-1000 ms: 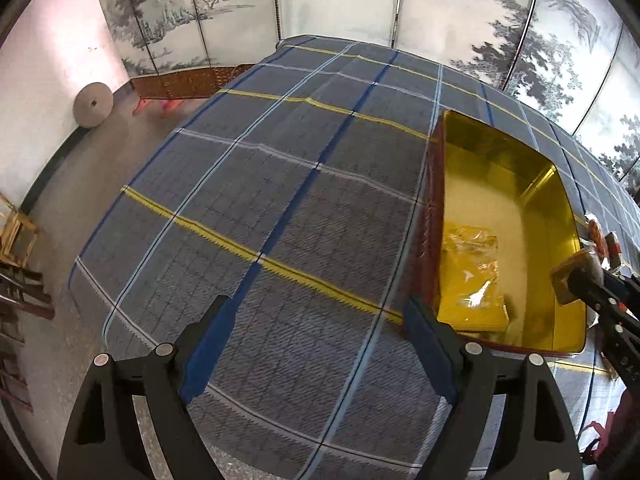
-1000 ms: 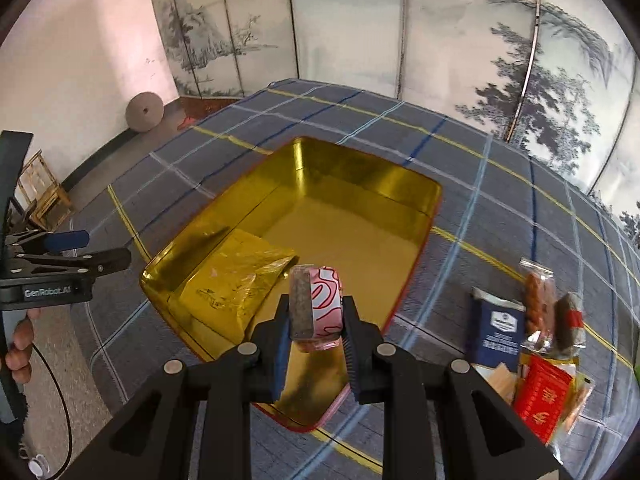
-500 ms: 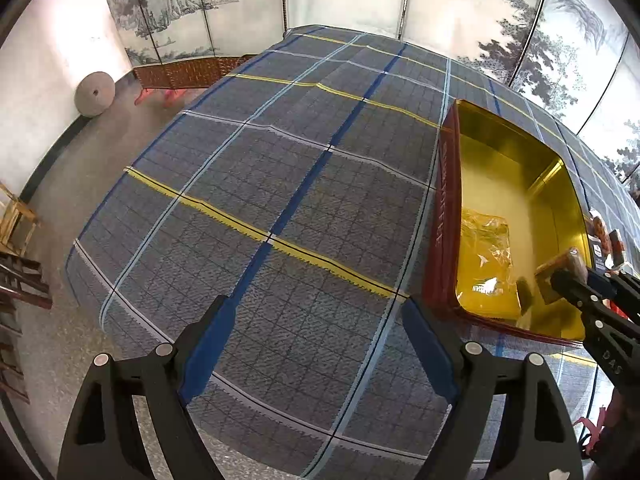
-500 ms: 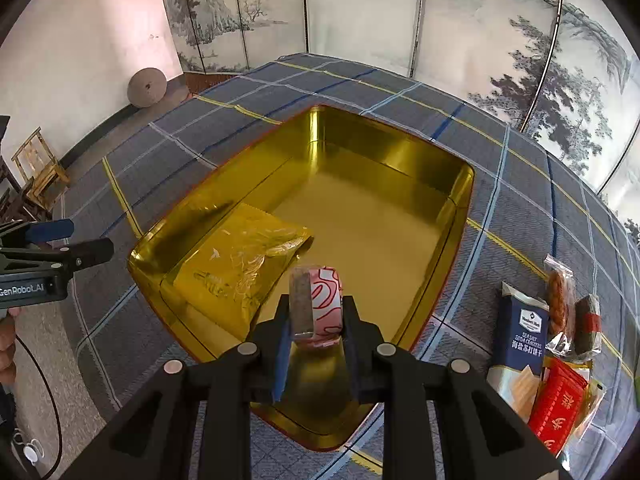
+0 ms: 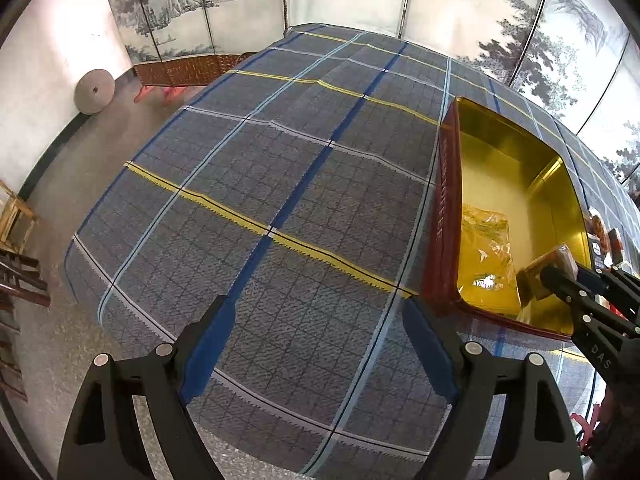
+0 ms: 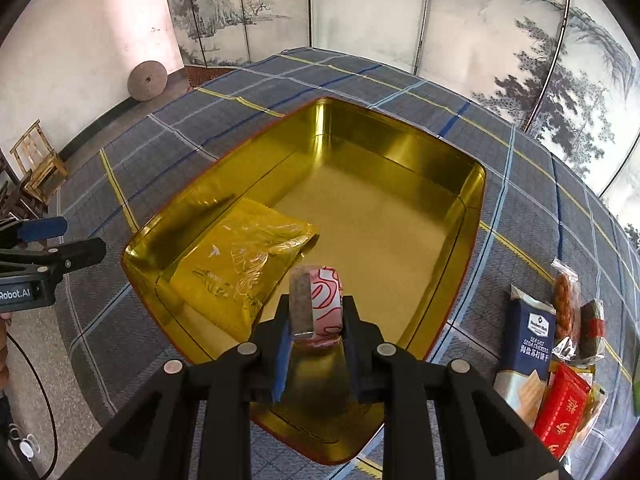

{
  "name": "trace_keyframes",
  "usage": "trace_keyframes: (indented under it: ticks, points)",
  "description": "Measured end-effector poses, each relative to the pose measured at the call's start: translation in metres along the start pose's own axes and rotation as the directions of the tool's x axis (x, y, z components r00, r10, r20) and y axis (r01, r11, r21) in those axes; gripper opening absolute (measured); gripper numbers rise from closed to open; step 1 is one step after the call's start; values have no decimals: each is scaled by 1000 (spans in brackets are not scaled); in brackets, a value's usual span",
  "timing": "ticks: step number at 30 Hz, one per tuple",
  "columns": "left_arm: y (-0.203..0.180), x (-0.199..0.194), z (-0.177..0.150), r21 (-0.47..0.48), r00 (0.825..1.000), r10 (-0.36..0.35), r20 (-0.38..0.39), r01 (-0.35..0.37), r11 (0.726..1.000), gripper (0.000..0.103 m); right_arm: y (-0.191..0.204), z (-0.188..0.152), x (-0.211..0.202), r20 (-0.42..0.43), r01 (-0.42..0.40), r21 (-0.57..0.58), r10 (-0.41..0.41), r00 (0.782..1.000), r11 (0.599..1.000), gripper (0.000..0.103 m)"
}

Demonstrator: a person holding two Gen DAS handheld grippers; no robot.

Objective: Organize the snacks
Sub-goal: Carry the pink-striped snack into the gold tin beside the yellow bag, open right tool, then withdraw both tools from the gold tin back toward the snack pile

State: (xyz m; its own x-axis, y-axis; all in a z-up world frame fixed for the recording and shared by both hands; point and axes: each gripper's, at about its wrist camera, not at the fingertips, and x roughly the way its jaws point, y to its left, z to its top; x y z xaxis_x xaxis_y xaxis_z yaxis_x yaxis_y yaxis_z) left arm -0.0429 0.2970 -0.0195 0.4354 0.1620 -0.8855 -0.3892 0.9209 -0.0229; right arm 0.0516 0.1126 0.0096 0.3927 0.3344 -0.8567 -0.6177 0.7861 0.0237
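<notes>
While right tongs (image 6: pixel 316 316) clamp snack (image 6: pixel 318 300), gold tin (image 6: pixel 476 216) roomy

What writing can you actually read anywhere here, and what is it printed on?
"SEA SALT SODA CRACKERS": navy cracker pack, under a logo too small to read.
"Robot.AI", start cut off: left hand-held gripper.
"DAS": right hand-held gripper.
Red snack packet: gold characters, unreadable.
Tin: side lettering, too blurred.
Yellow packet: print illegible.

One gold tin (image 6: pixel 472 216), one yellow packet (image 6: pixel 244 260), one pink-patterned snack (image 6: pixel 320 300), two tools
</notes>
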Motion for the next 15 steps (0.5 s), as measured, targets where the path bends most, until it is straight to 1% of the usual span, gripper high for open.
trace_keyframes:
  ticks: [2, 3, 6, 8, 15]
  points:
    - [0, 0, 0, -1, 1000, -2, 0, 2, 1000, 83, 0, 0, 1, -4, -2, 4, 2, 1000, 1000, 24]
    - [0, 0, 0, -1, 1000, -3, 1, 3, 1000, 83, 0, 0, 0, 3, -7, 5, 7, 1000, 1000, 27]
    - [-2, 0, -1, 4, 1000, -2, 0, 2, 1000, 83, 0, 2, -5, 23, -2, 5, 2, 1000, 1000, 46]
    - [-3, 0, -2, 6, 1000, -3, -1, 3, 1000, 83, 0, 4, -8, 34, 5, -1, -5, 999, 1000, 46]
    - [-12, -9, -2, 23, 1000, -13, 14, 13, 1000, 83, 0, 4, -17, 53, -9, -2, 9, 999, 1000, 46]
